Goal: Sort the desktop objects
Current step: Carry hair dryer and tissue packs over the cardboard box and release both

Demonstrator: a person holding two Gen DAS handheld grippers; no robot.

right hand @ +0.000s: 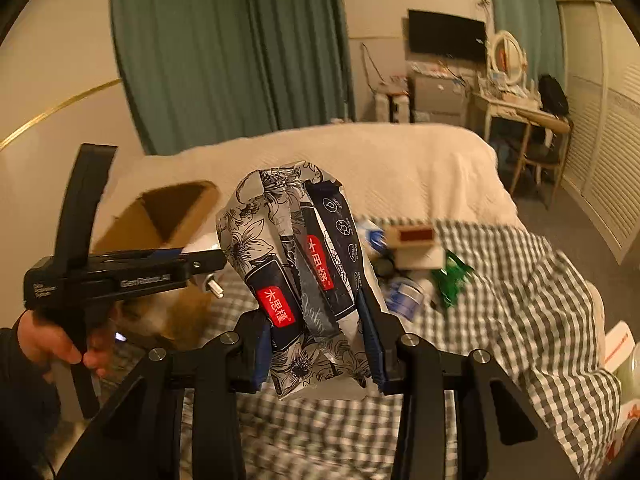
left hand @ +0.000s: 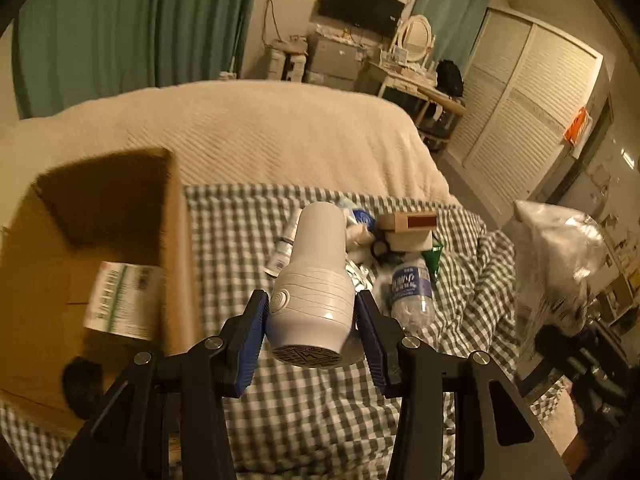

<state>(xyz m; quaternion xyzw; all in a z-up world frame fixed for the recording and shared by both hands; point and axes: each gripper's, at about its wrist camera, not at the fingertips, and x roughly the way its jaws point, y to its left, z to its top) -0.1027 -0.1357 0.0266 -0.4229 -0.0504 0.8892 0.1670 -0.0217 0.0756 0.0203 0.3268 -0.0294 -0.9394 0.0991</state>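
Observation:
My left gripper (left hand: 312,320) is shut on a white ribbed bottle-shaped device (left hand: 314,280), held above the checked cloth (left hand: 320,420). My right gripper (right hand: 316,344) is shut on a flower-printed packet with red labels (right hand: 296,280), also held in the air. In the left wrist view the same packet (left hand: 556,264) shows at the far right, blurred. In the right wrist view a hand (right hand: 60,344) holds the left gripper's handle at the left. An open cardboard box (left hand: 80,240) stands left of the white device, with a green-and-white pack (left hand: 124,300) inside.
A pile lies on the cloth beyond the grippers: a clear water bottle (left hand: 412,292), a beige box with a red panel (left hand: 408,228), a green packet (right hand: 452,280), a small white tube (left hand: 284,248). A cream bedspread (left hand: 260,132) lies behind; desk and wardrobe stand at the right.

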